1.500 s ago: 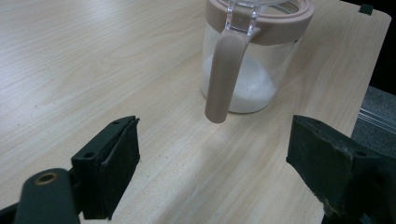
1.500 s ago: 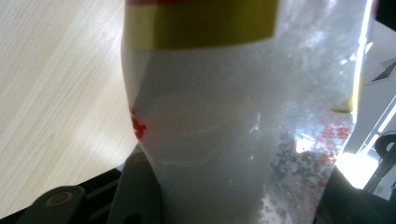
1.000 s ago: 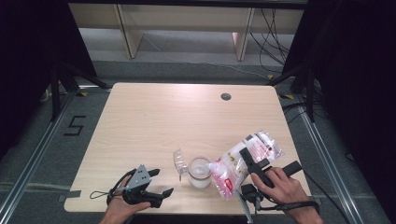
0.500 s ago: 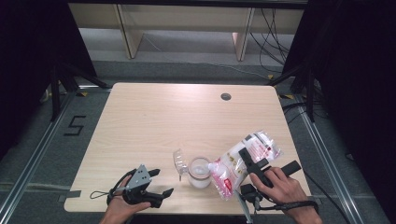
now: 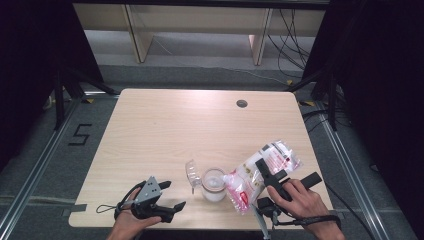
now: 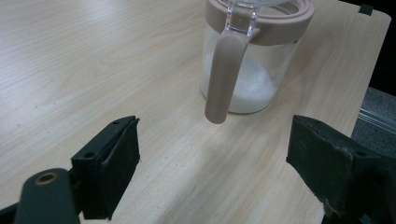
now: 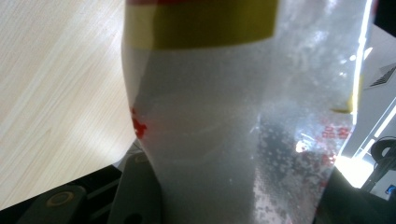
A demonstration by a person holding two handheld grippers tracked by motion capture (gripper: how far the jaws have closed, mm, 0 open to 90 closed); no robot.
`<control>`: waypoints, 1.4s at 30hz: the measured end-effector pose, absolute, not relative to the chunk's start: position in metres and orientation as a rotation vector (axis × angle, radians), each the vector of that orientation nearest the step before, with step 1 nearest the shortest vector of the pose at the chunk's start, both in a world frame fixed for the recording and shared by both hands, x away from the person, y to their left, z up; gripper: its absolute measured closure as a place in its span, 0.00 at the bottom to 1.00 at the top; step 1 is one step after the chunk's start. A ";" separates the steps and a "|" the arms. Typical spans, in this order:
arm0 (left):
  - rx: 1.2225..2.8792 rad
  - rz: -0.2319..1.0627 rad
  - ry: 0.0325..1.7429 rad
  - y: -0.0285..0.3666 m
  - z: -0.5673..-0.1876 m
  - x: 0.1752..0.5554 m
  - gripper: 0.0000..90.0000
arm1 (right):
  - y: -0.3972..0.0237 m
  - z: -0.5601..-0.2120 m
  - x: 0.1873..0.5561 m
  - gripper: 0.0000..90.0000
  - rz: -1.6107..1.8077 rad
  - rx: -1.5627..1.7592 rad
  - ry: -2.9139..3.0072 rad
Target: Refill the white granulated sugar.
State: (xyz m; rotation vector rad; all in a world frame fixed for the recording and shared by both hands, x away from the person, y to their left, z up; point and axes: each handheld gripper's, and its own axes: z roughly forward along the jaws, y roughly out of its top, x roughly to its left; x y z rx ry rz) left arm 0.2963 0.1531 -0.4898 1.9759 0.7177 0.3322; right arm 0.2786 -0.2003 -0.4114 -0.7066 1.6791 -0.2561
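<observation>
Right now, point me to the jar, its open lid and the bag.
jar (image 5: 213, 186), high view, on its glass body.
lid (image 5: 191, 172), high view, on the clear flipped-up flap.
bag (image 5: 252, 176), high view, on its white filled middle.

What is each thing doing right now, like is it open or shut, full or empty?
jar: upright on the table, lid flipped open, a little white powder at the bottom.
bag: clear, with white powder inside, tilted with its low end by the jar's mouth.
right gripper: shut on the bag.
left gripper: open, holding nothing, aimed at the jar.
</observation>
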 end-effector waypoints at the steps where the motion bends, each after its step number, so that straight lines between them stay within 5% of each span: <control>1: 1.977 0.333 0.717 0.153 -0.490 0.296 0.18 | -0.200 -0.411 0.279 0.66 -0.257 -0.706 1.682; 42: 1.965 0.334 0.727 0.152 -0.489 0.296 0.18 | -0.200 -0.412 0.280 0.70 -0.253 -0.710 1.692</control>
